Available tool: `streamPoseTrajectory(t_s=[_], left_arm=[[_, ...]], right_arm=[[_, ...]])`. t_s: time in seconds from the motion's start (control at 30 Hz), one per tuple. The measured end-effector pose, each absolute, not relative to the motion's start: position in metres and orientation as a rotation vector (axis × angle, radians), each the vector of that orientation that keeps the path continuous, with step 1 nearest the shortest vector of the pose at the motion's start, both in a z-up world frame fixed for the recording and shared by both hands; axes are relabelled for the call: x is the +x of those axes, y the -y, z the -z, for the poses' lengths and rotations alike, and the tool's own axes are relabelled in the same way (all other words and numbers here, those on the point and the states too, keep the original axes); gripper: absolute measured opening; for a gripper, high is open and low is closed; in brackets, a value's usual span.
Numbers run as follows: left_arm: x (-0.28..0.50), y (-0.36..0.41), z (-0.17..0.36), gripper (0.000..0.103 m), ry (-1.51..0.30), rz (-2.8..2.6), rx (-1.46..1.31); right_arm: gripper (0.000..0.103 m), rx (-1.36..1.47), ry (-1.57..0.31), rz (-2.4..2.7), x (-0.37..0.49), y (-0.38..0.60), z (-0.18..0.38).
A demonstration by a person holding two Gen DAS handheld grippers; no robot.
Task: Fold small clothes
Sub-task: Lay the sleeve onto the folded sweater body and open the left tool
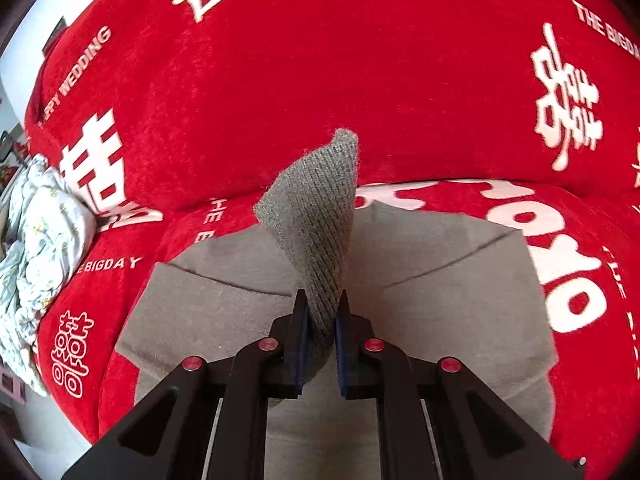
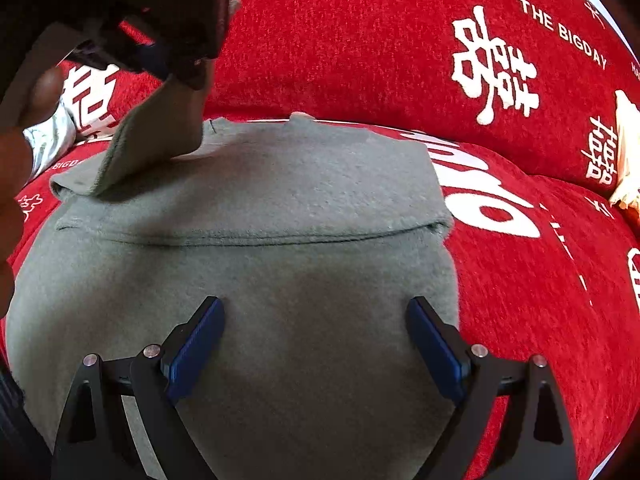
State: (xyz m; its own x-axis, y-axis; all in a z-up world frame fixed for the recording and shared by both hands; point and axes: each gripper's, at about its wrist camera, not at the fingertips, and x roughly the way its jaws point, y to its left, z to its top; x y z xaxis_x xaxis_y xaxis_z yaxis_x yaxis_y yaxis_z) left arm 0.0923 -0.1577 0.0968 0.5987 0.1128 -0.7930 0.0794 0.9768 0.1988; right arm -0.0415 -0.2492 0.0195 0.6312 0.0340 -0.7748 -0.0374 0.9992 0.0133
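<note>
Left gripper (image 1: 322,308) pinching grey sweater (image 2: 280,280) edge, right gripper (image 2: 316,316) wide open over it.

L jaws nearly closed w/ a ribbed flap of the sweater (image 1: 316,216) clamped between pads, flap standing up & curling over. Rest of sweater lies flat on red blanket (image 1: 280,80) w/ white lettering, one fold seam across. R jaws spread wide, holding nothing, hovering over the sweater's near part. Floral cloth (image 1: 36,232) at far left.

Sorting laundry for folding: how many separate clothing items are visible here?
2. A grey sweater lies flat on the red sofa cover, its ribbed cuff pinched in the left gripper. A crumpled floral garment sits at the left edge. Others may be hidden.
</note>
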Motion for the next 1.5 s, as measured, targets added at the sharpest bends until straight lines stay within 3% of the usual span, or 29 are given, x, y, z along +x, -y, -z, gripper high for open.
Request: streamPoseTrajectory(t_s=[0.4, 1.43, 1.5], left_arm=[[0.091, 0.196, -0.083, 0.012, -0.981, 0.099, 0.275], [0.117, 0.188, -0.032, 0.014, -1.189, 0.437, 0.076], [0.116, 0.188, -0.033, 0.037, -1.2, 0.456, 0.072]], right_arm=[[0.094, 0.006, -0.871, -0.053, -0.045, 0.251, -0.017], [0.1, -0.002, -0.843, -0.079, -0.047, 0.248, -0.013], [0.101, 0.001, -0.842, -0.085, -0.047, 0.248, -0.013]])
